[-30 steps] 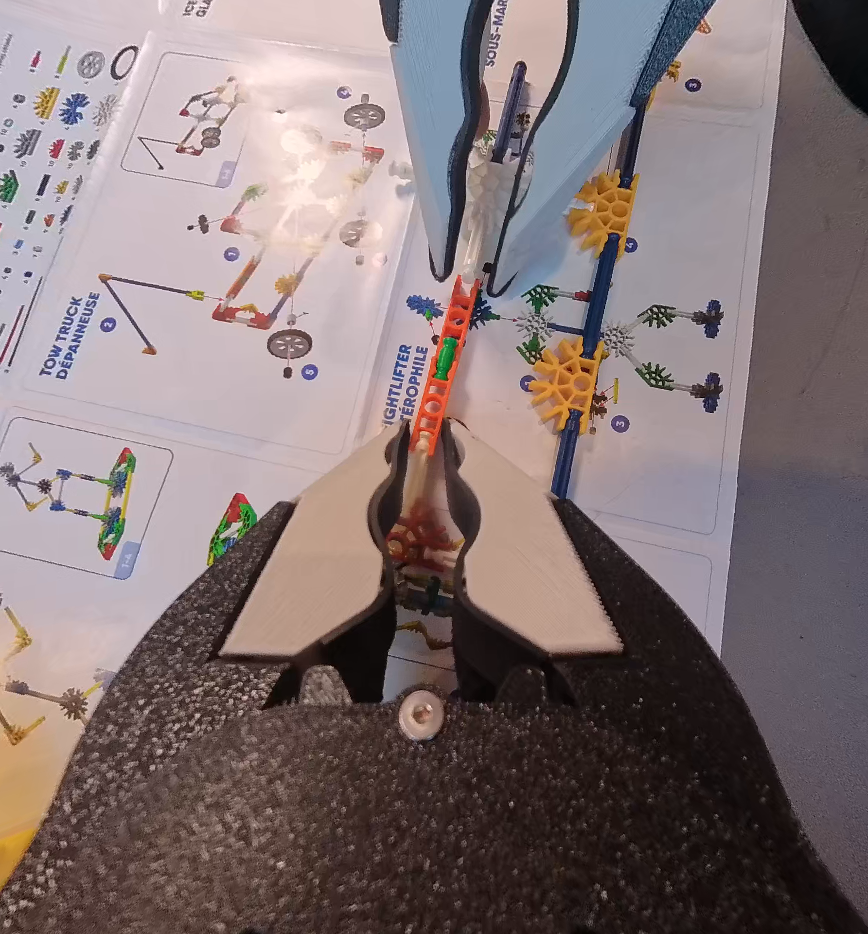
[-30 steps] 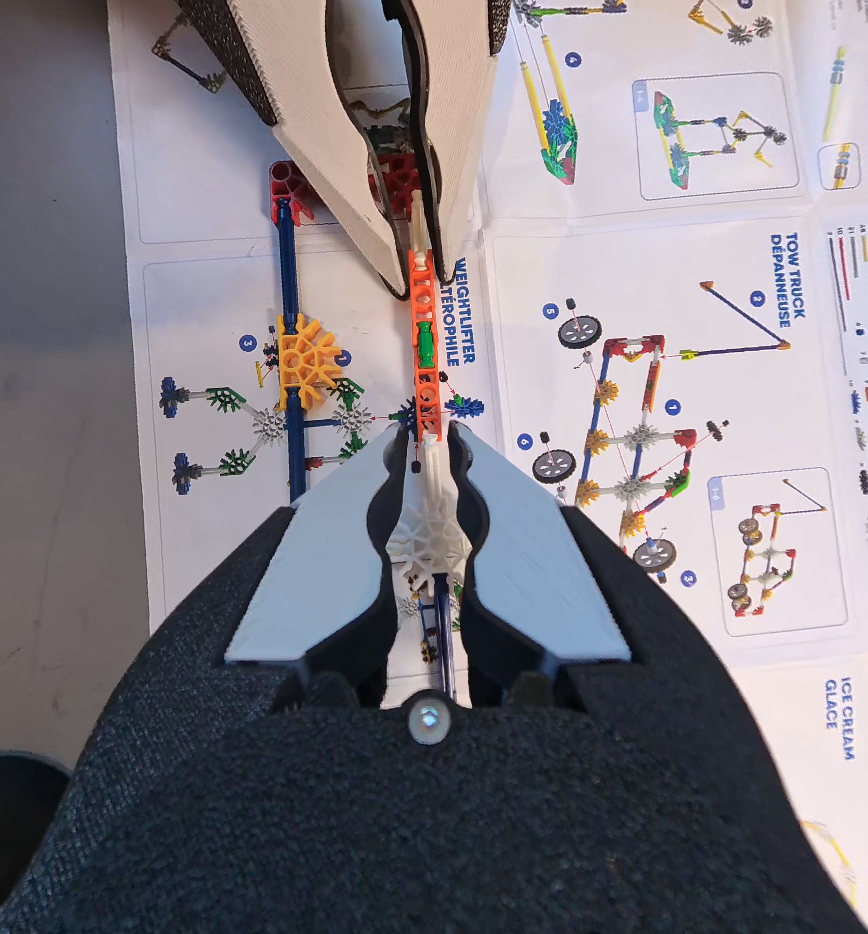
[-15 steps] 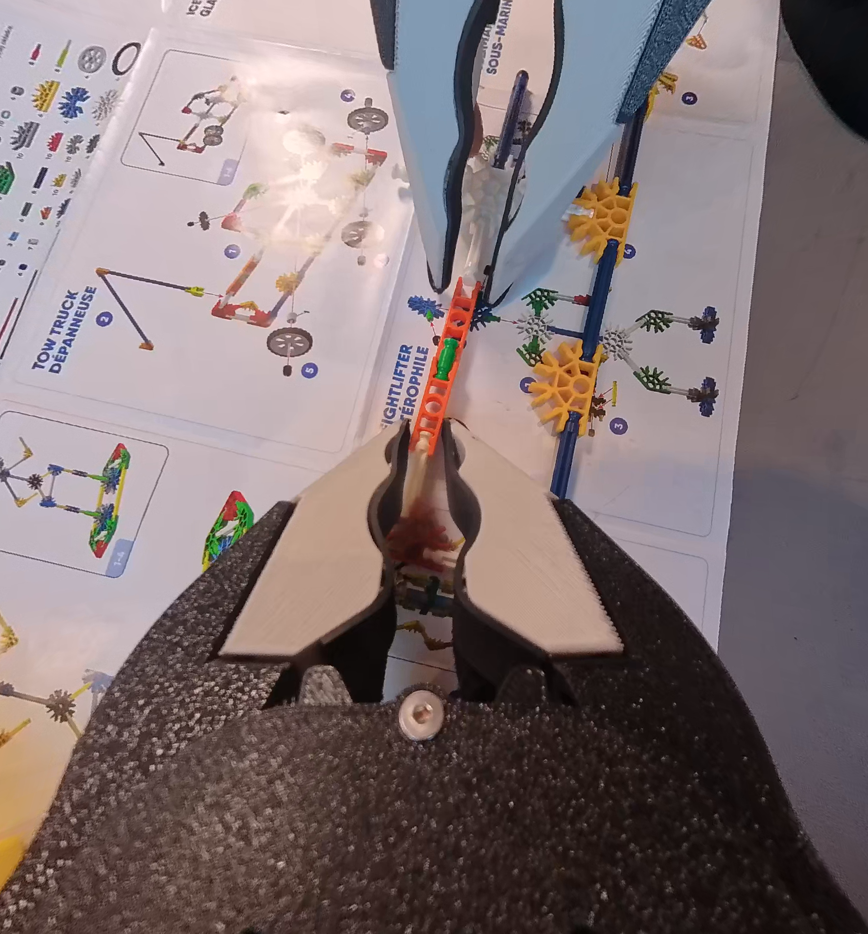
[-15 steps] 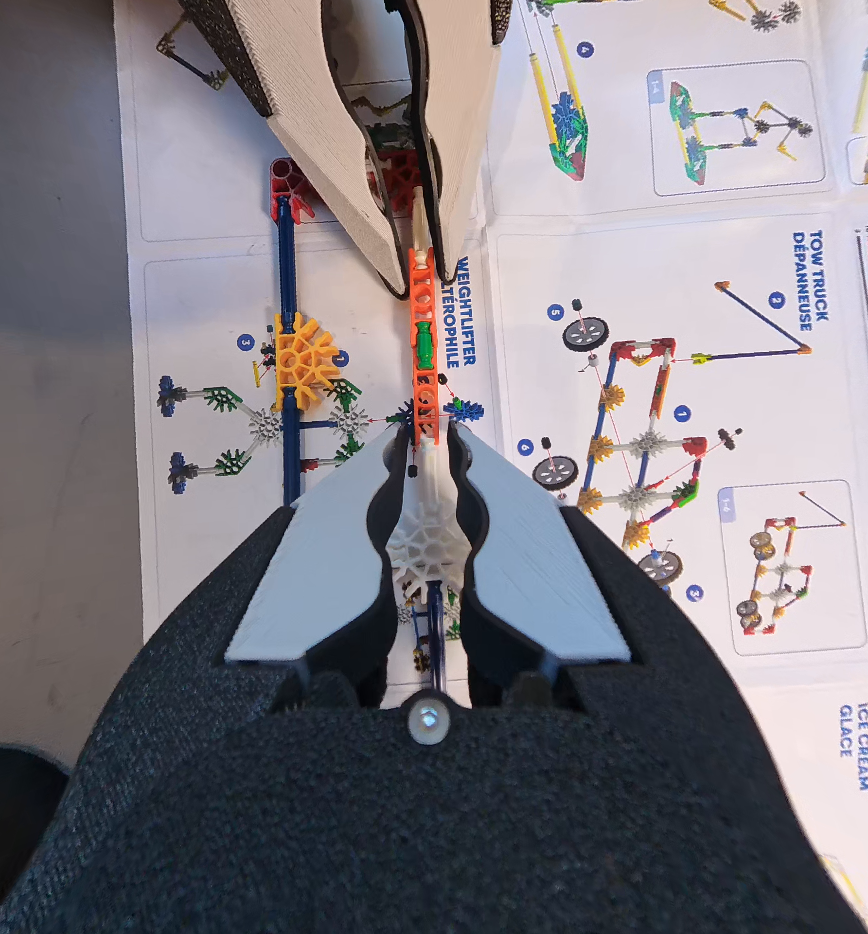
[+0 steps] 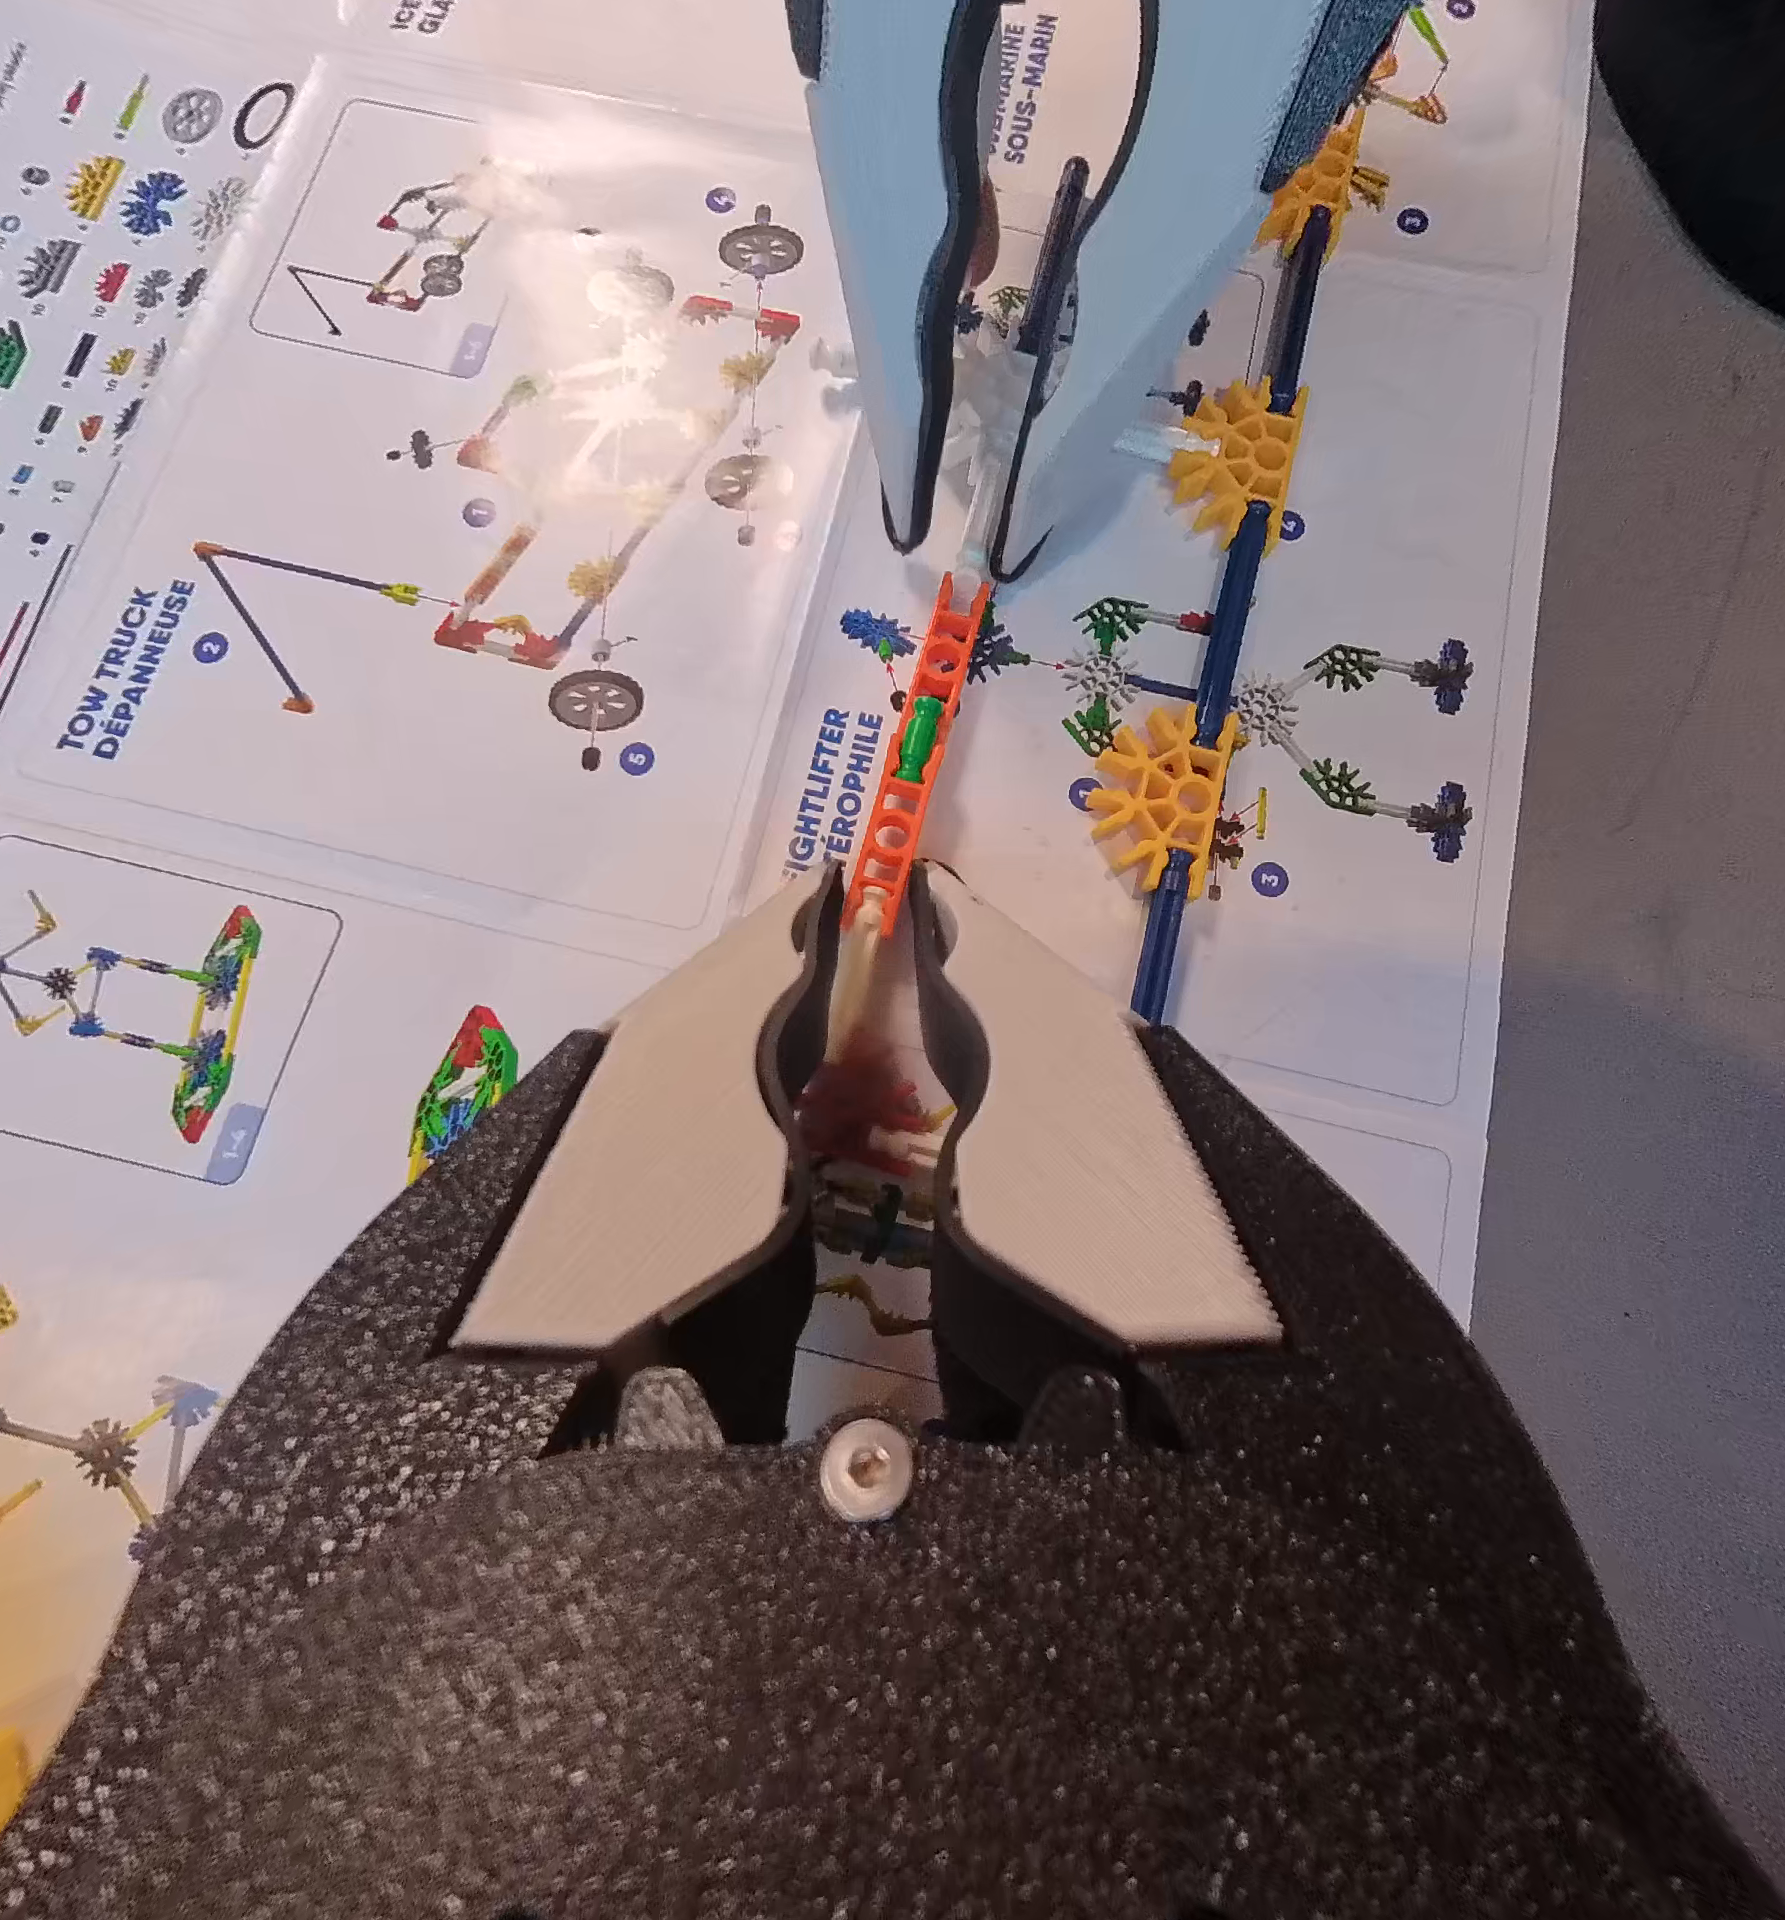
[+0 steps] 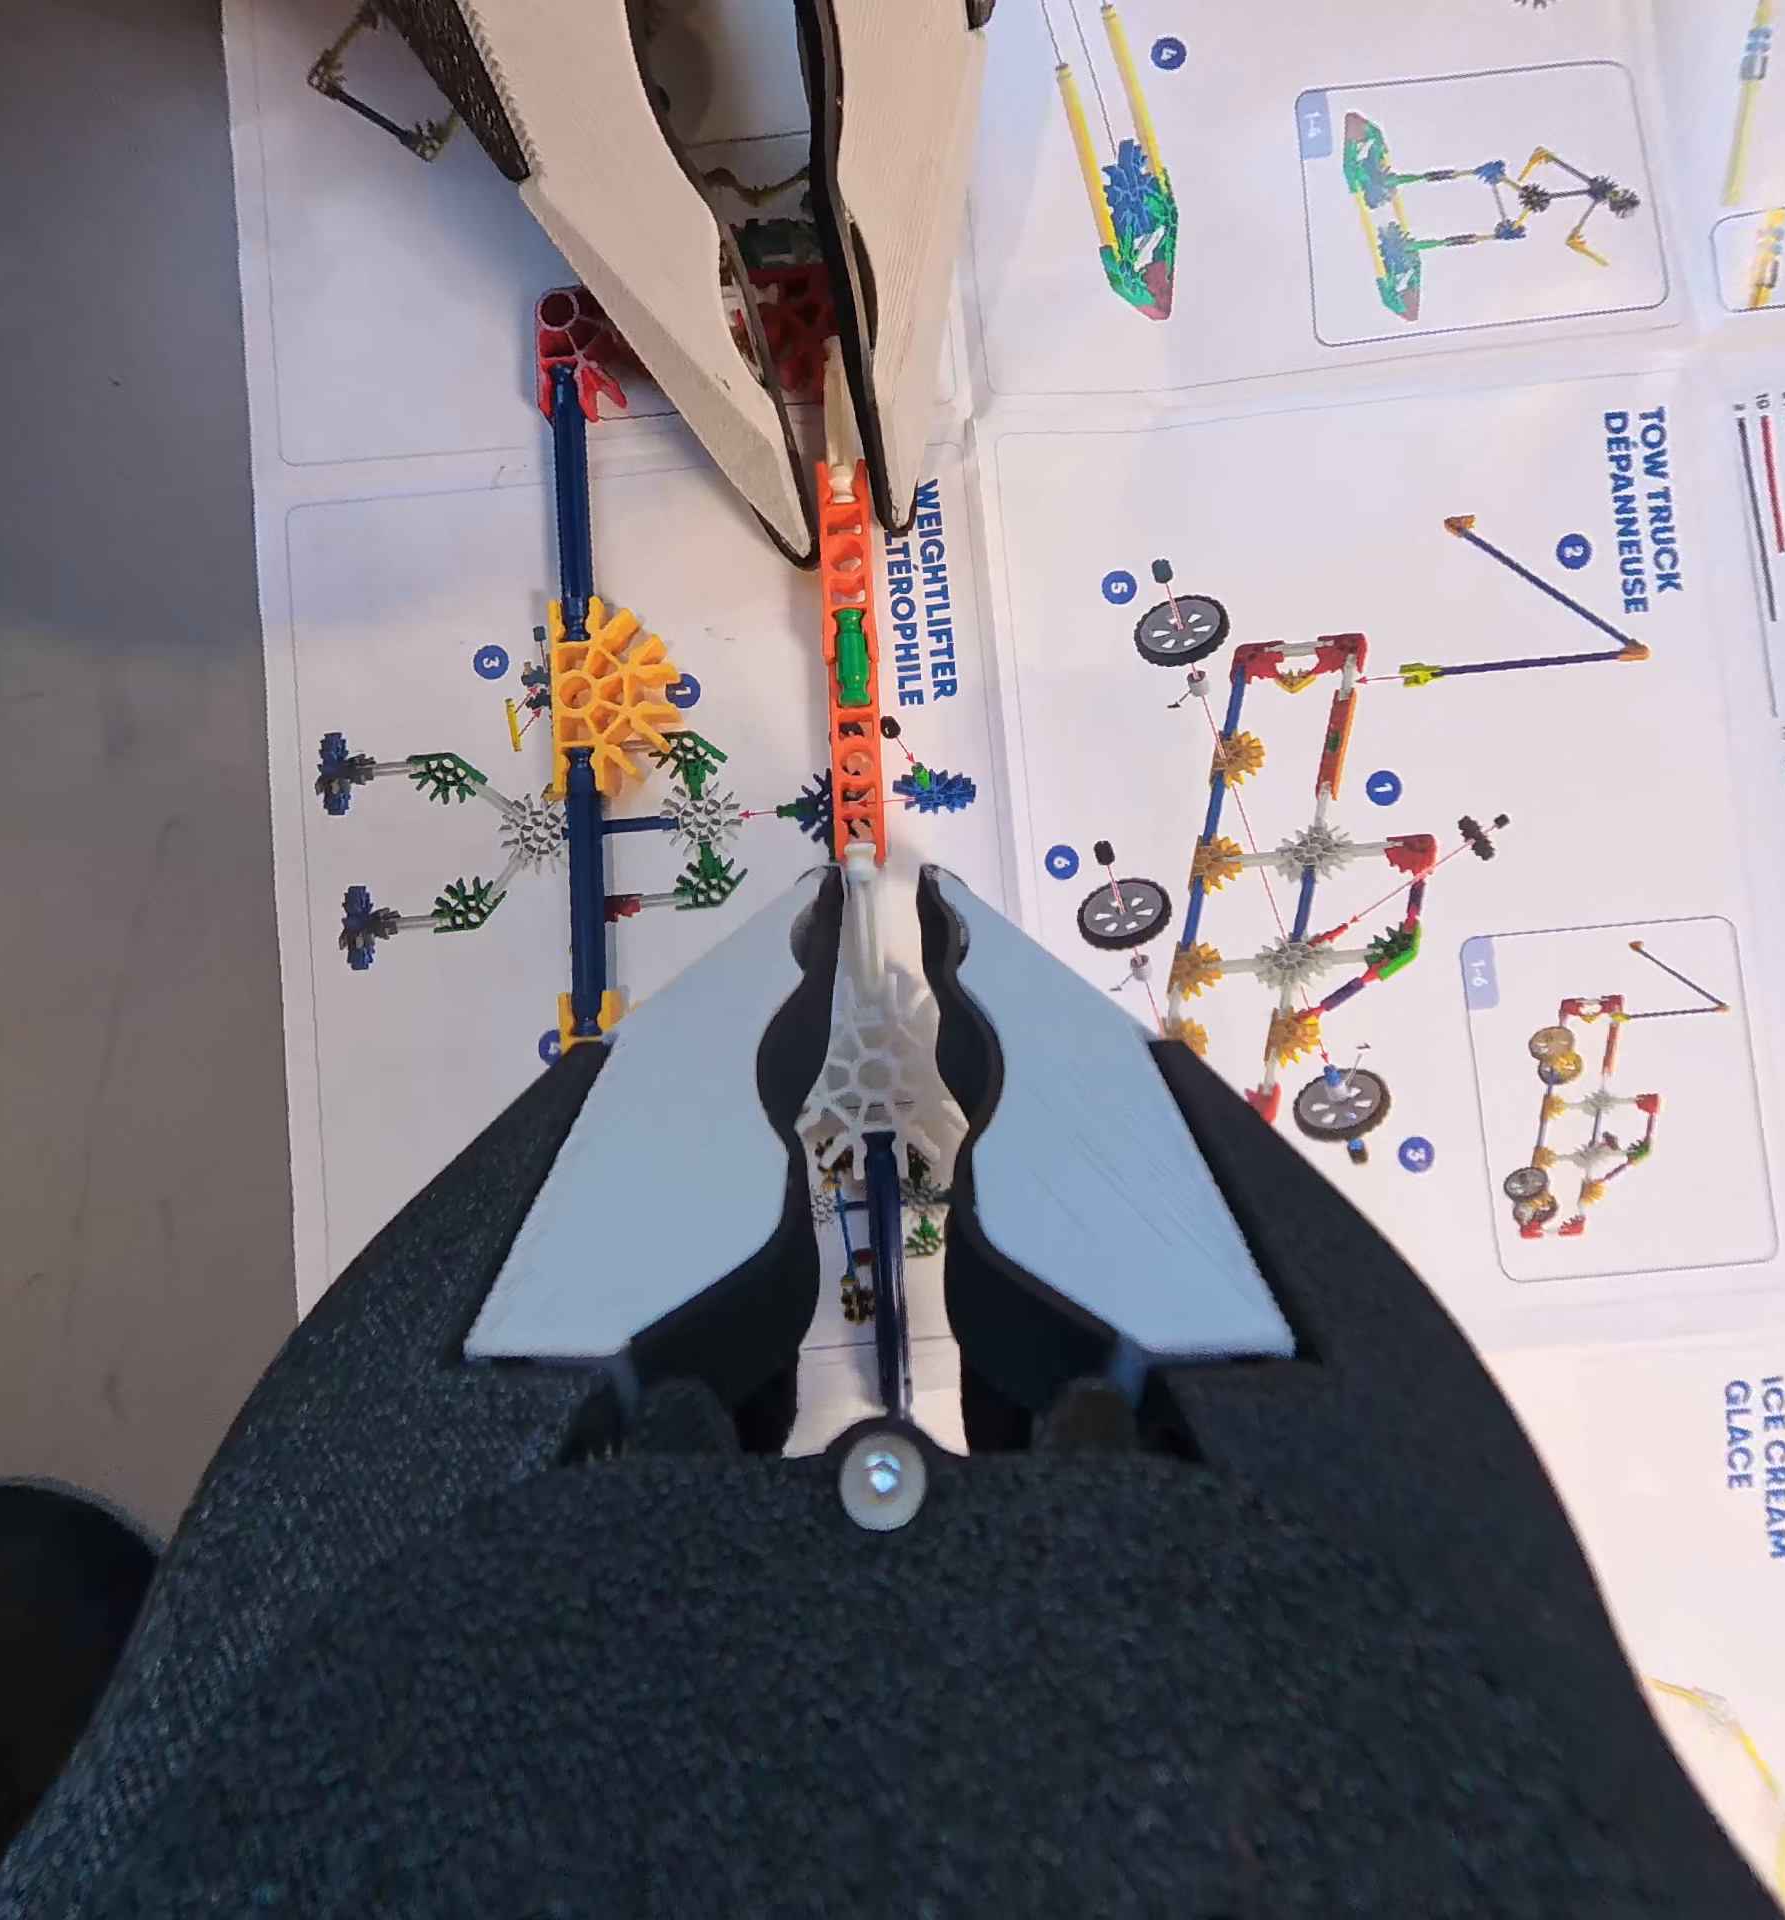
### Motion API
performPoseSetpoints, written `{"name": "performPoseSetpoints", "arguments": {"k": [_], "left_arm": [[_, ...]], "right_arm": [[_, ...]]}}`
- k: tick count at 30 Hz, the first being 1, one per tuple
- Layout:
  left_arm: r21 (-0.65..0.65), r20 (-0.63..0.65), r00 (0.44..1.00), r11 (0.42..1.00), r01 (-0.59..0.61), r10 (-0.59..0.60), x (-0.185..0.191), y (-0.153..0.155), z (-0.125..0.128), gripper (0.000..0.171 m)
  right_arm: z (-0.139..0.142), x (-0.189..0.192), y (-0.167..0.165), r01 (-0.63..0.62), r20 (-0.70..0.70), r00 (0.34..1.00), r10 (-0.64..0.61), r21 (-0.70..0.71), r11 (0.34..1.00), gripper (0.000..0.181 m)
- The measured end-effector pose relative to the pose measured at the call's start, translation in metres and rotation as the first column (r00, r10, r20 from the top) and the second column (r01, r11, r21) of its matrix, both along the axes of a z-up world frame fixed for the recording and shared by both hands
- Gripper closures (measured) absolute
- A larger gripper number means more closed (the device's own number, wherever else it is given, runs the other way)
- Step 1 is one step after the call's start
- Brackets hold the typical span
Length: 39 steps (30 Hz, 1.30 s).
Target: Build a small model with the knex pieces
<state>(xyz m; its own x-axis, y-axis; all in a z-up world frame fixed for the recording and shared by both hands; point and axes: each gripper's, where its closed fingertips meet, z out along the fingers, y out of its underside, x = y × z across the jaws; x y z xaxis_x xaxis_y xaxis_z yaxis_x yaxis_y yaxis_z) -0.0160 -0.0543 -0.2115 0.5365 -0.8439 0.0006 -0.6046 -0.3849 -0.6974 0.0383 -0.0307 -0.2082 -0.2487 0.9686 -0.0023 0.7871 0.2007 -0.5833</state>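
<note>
My left gripper [image 5: 872, 883], with grey fingers, is shut on a cream rod [image 5: 855, 977] that has a red connector [image 5: 862, 1101] at its near end. My right gripper [image 6: 872, 878], with light blue fingers, is shut on a white snowflake connector [image 6: 872, 1081]; a dark blue rod [image 6: 886, 1278] runs back from it. An orange ladder-like piece [image 5: 914, 748] carrying a small green part [image 6: 849, 655] spans between the two grippers, which face each other tip to tip. The right gripper [image 5: 955, 551] shows at the top of the left wrist view, the left gripper [image 6: 852, 530] at the top of the right wrist view.
Everything is above a large printed instruction sheet [image 5: 400, 727] on a grey table [image 5: 1677, 831]. A long blue rod [image 6: 581, 883] with yellow connectors [image 6: 607, 696] and a red end connector [image 6: 571, 343] lies on the sheet beside the grippers. A dark object [image 6: 15, 1621] is at the table's edge. My right fingertips sit around 7 cm from my left ones.
Both grippers keep their hold on the same pieces. The views have shifted only slightly over the sheet. The red connector in the left gripper now looks blurred.
</note>
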Motion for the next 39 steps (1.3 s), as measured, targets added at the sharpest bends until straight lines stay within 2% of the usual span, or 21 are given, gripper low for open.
{"name": "performPoseSetpoints", "arguments": {"k": [14, 20, 27, 35, 39], "left_arm": [[-0.001, 0.009, 1.000, 1.000, -0.004, 0.004, 0.000, 0.000, 0.000, 0.161], [0.001, 0.008, 1.000, 1.000, -0.007, 0.007, 0.000, 0.000, 0.000, 0.161], [0.003, 0.006, 1.000, 1.000, -0.008, 0.008, 0.000, 0.000, 0.000, 0.161], [0.011, -0.003, 1.000, 1.000, -0.008, 0.008, 0.000, 0.000, 0.000, 0.161], [0.013, -0.006, 1.000, 1.000, -0.008, 0.008, 0.000, 0.000, 0.000, 0.161]], "right_arm": [[0.005, 0.019, 0.003, 0.020, 0.004, 1.000, -0.020, -0.006, 1.000, 0.166], [0.017, 0.032, 0.005, 0.029, -0.009, 1.000, -0.029, 0.004, 1.000, 0.164], [0.017, 0.049, 0.012, 0.109, -0.025, 0.994, -0.108, 0.008, 0.994, 0.168], [0.018, 0.029, 0.003, 0.103, -0.099, 0.990, -0.103, 0.000, 0.995, 0.170], [0.005, 0.021, 0.002, 0.060, -0.029, 0.998, -0.058, 0.073, 0.996, 0.170]]}}
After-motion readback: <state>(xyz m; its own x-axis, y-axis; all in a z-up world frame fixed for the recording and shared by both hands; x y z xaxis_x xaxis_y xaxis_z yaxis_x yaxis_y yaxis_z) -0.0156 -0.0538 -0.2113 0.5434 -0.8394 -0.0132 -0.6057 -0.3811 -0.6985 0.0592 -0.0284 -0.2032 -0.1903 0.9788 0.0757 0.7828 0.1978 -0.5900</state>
